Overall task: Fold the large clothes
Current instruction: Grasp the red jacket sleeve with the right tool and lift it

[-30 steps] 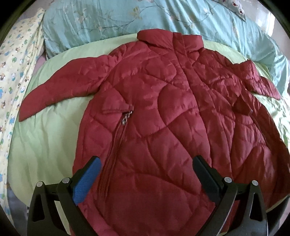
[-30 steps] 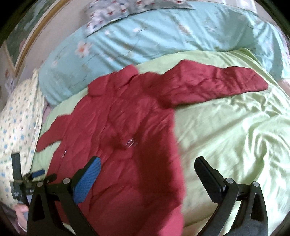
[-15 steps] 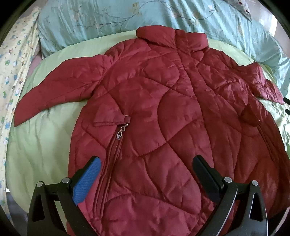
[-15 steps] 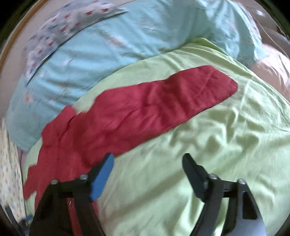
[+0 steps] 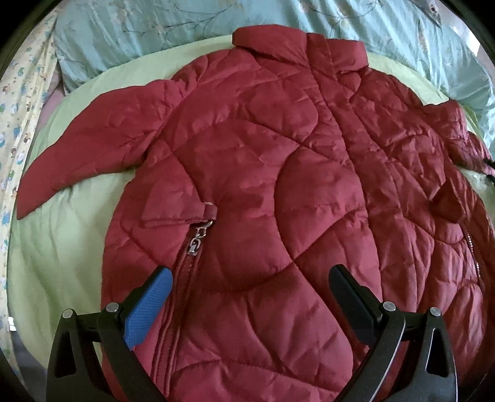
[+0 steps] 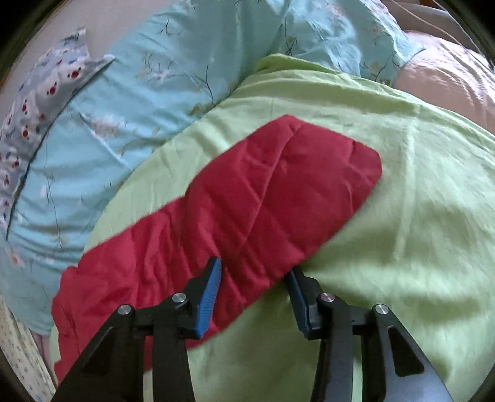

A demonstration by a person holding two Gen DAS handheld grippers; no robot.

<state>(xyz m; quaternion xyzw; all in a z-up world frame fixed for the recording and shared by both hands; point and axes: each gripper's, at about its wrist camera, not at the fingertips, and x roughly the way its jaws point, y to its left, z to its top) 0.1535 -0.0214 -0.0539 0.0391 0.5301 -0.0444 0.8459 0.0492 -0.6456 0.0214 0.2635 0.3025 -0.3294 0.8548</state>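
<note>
A dark red quilted jacket lies spread flat, front up, on a light green sheet. Its collar points to the far side and its left sleeve stretches out to the left. My left gripper is open and empty, hovering over the lower front next to the pocket zip. In the right wrist view the jacket's right sleeve lies across the sheet. My right gripper straddles the sleeve's near edge with the jaws partly closed around it.
A light blue floral duvet is bunched along the far side of the bed, also in the right wrist view. A yellow patterned cloth lies at the left. A pink cover shows at the far right.
My left gripper moved in closer over the jacket front. My right gripper swung right from the jacket body to the right sleeve, came down on its near edge, and its jaws narrowed.
</note>
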